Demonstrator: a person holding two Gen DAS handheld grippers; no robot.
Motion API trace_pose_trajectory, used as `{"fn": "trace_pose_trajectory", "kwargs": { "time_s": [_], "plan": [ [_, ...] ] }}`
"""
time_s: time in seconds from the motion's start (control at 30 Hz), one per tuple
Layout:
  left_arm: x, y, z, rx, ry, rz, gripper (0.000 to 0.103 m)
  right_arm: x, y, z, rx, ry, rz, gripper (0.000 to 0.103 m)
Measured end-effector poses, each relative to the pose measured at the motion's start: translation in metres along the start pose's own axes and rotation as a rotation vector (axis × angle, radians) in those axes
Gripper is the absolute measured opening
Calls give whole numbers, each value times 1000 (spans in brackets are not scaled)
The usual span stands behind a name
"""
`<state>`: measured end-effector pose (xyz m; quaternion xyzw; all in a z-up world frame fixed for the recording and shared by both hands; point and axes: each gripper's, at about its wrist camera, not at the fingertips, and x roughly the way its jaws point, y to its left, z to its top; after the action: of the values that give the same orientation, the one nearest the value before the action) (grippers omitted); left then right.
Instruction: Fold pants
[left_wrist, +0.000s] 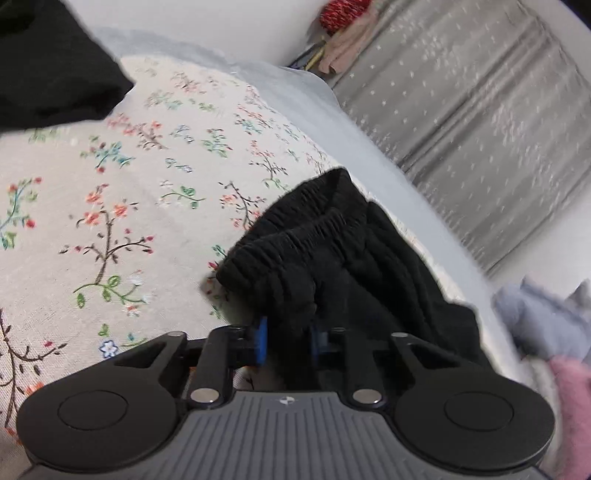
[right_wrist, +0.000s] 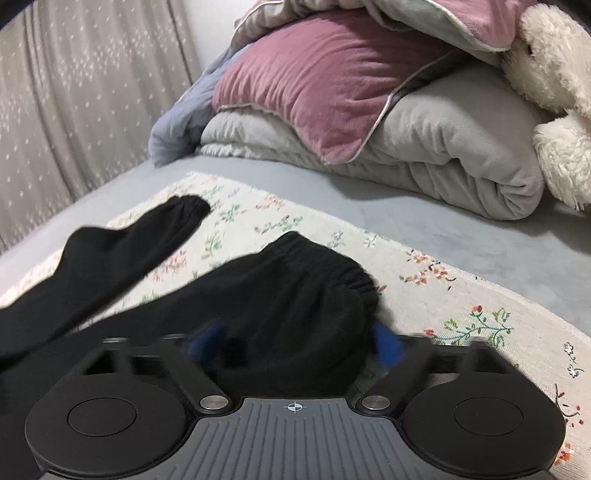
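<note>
Both grippers are down on the black pants, which lie on a floral cloth spread over the bed.

In the left wrist view, the left gripper has its blue fingers closed on a bunch of black fabric just below the gathered elastic waistband. The fabric is pinched tight between them. The waistband sits crumpled and open-mouthed ahead of the gripper, near the edge of the floral cloth. More black fabric fills the upper left corner of this view.

Over in the right wrist view, the right gripper has a thick wad of the pants between its fingers. The blue pads sit at either side of the bundle and look pressed against it, though the picture is blurred there. An elastic cuff curls just past the right finger, and one pant leg stretches away to the left across the floral cloth, its end lying flat.

Behind, a pink pillow rests on a folded grey blanket, beside a fluffy white toy. A grey curtain hangs along the side.
</note>
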<state>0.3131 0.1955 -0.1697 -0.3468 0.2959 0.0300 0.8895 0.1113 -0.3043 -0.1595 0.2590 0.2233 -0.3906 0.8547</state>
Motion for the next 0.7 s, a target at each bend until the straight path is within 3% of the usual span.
{"fn": "trace_pose_trajectory", "kwargs": {
  "time_s": [0.03,0.1,0.27,0.4,0.5,0.6,0.7],
  "plan": [
    [-4,2,3,-6,-17,-2,16,-1,-4,1,22,9,34,21],
    [-19,0,7,29,-83,-2,14,-5,-8,3,48,12,72,15],
    [-69,6,22,26,-200,-8,12,-27,7,12,-10,-44,104,11],
    [-115,23,30,48,-254,74,12,-53,19,17,-40,-63,156,10],
    [-141,36,35,26,-259,107,12,-70,21,12,-40,-39,174,10],
    [-157,46,27,31,-244,190,12,-90,18,4,-42,-36,182,10],
    [-148,60,22,-7,-160,252,12,-84,18,0,-69,26,152,10]
  ]
}}
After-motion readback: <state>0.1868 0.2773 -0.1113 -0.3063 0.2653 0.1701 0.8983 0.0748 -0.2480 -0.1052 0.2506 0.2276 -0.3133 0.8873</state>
